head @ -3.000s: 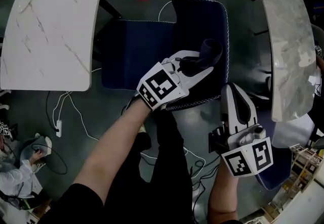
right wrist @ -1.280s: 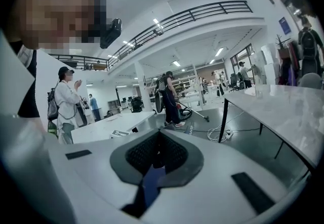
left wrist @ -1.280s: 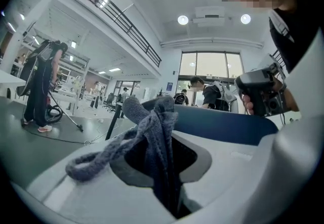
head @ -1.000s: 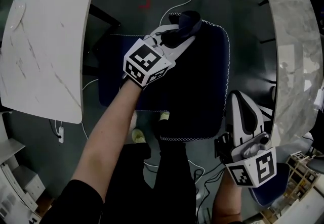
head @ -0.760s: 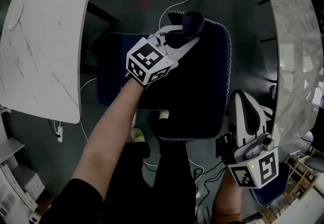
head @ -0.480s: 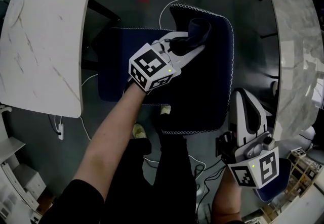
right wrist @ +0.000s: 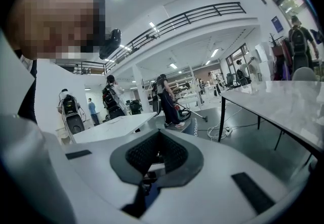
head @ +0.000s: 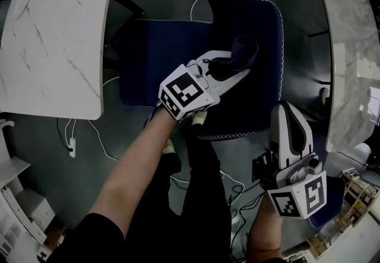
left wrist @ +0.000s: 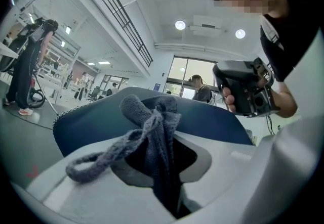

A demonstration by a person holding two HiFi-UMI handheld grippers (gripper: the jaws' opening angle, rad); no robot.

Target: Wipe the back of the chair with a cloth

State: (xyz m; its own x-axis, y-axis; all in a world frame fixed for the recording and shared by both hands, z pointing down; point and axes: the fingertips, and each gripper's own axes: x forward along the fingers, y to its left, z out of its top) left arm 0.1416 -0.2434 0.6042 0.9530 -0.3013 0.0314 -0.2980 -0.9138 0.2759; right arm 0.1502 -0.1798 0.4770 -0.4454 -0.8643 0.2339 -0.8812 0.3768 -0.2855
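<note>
From the head view, the dark blue chair's back [head: 261, 95] faces me, with its seat [head: 157, 60] beyond on the left. My left gripper [head: 239, 67] is shut on a bunched dark grey cloth [head: 244, 50] that rests on the middle of the chair back. In the left gripper view the cloth [left wrist: 152, 127] stands up between the white jaws of the left gripper [left wrist: 162, 147], in front of the chair back's edge [left wrist: 217, 122]. My right gripper [head: 284, 110] hangs off the chair's near right corner, shut and holding nothing. The right gripper view shows the right gripper [right wrist: 159, 142] with its jaws together.
A white marble table [head: 53, 36] stands at the left and a curved one [head: 350, 48] at the right. Cables [head: 202, 3] and a power strip [head: 71, 149] lie on the dark floor. My legs [head: 202, 208] are below the chair. Several people stand in the hall behind.
My left gripper, with the cloth, slid from the middle of the chair back to its far edge, then back toward me to the middle. The right gripper stayed beside the chair.
</note>
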